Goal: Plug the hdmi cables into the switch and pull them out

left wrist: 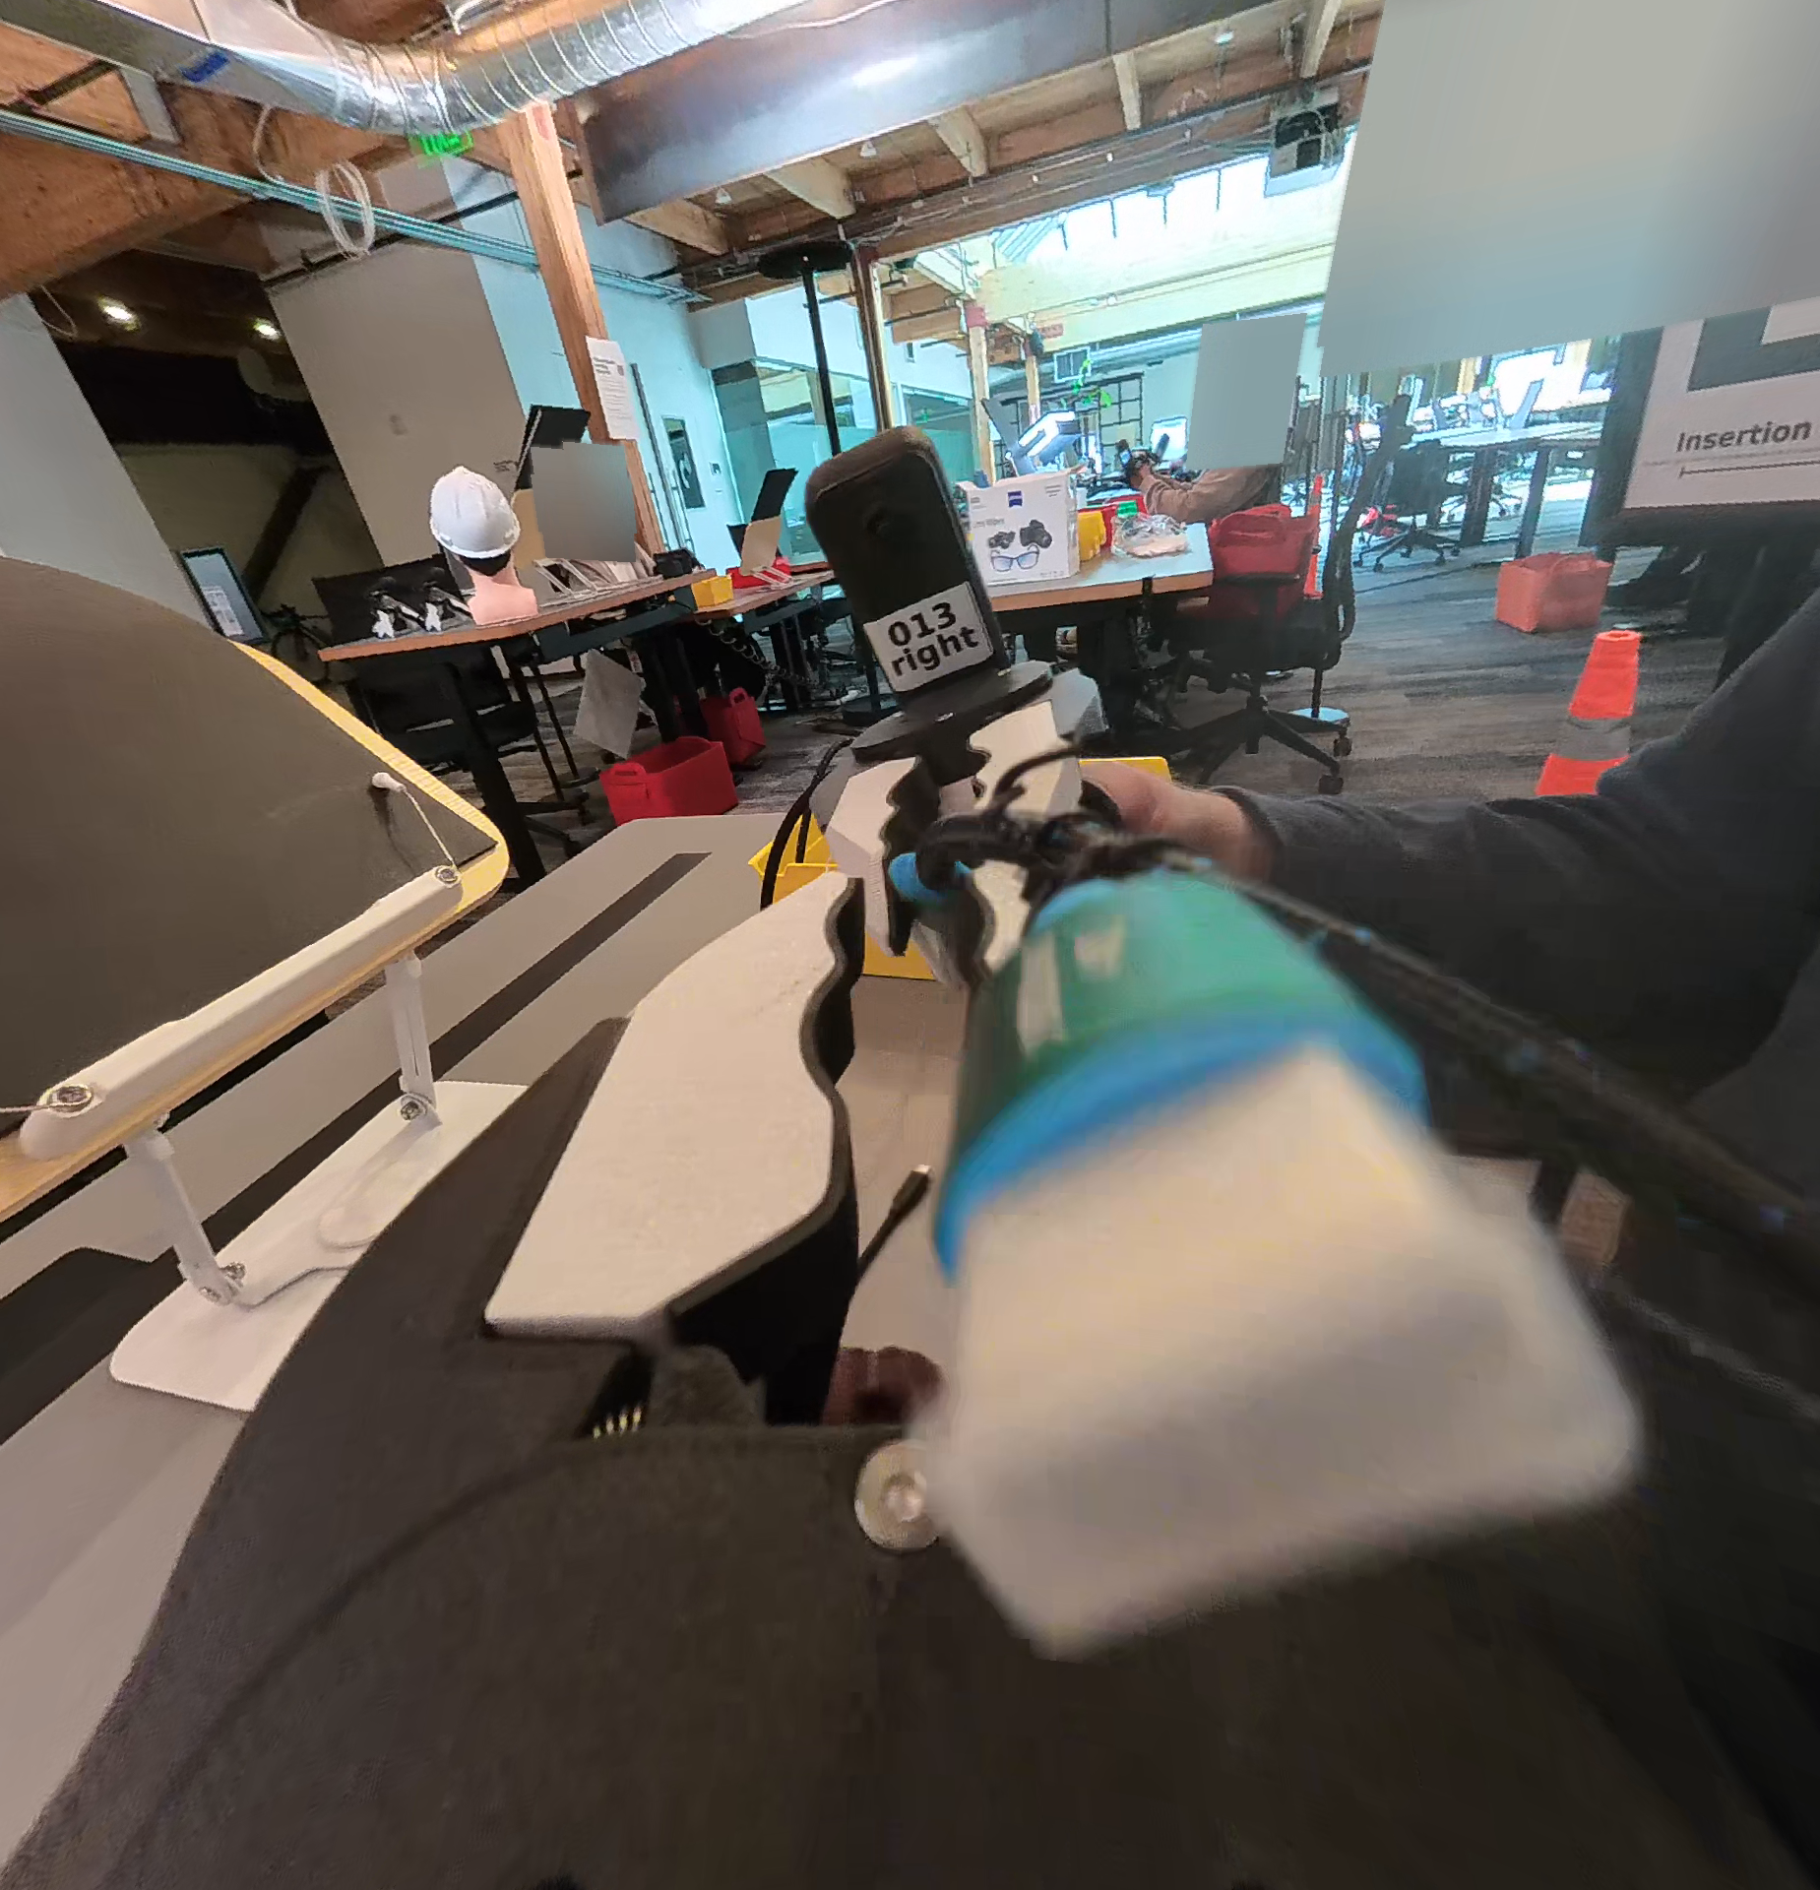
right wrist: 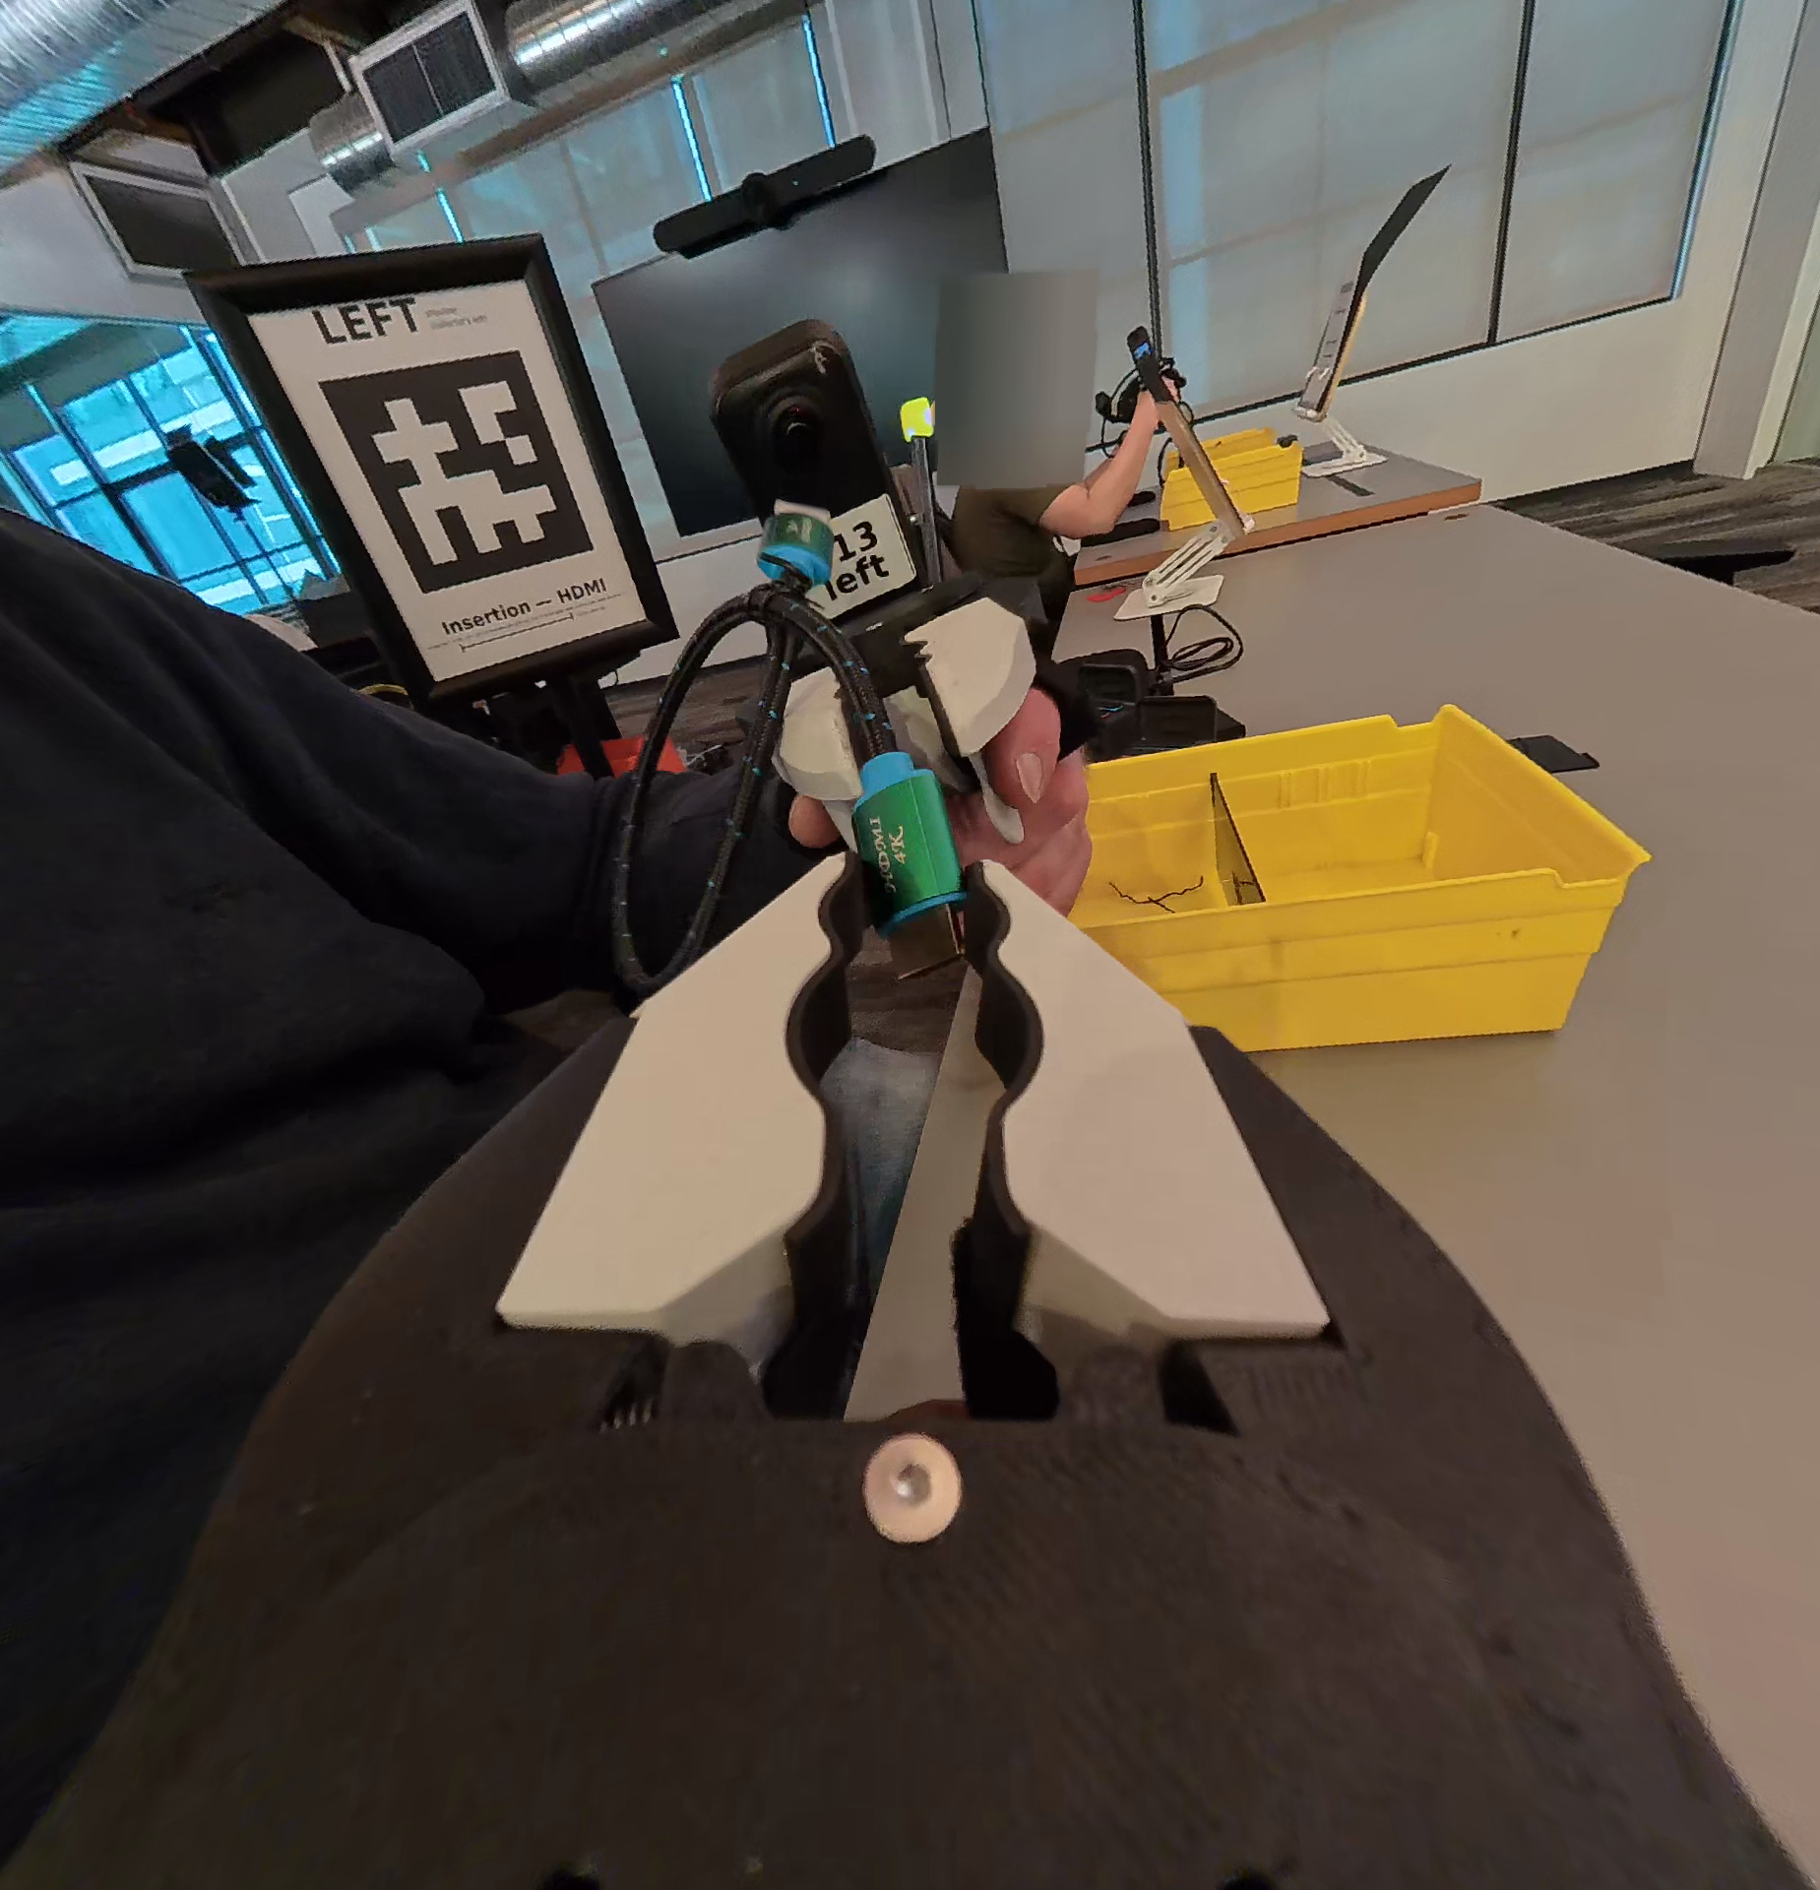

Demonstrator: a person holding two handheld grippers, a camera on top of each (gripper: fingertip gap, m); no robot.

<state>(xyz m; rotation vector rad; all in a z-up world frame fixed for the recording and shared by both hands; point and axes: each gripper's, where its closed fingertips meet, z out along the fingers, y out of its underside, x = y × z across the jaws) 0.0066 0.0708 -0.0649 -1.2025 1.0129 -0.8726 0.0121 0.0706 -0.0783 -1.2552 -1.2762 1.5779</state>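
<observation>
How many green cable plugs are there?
2: one green plug at the right gripper's jaw tips, another up beside the left gripper. Others may be hidden.

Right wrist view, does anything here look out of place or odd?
The black braided cable is bunched in a loop in mid-air, clamped by the left tool, with one green plug dangling at the right tool's tips. A stray dark scrap lies in the yellow bin. No switch is in sight.

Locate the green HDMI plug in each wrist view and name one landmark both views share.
Left wrist view: green HDMI plug, blurred, right of centre, close to the lens.
Right wrist view: it sits centre, at the right gripper fingertips.
Shared landmark: yellow bin, partly hidden in the left view.
</observation>
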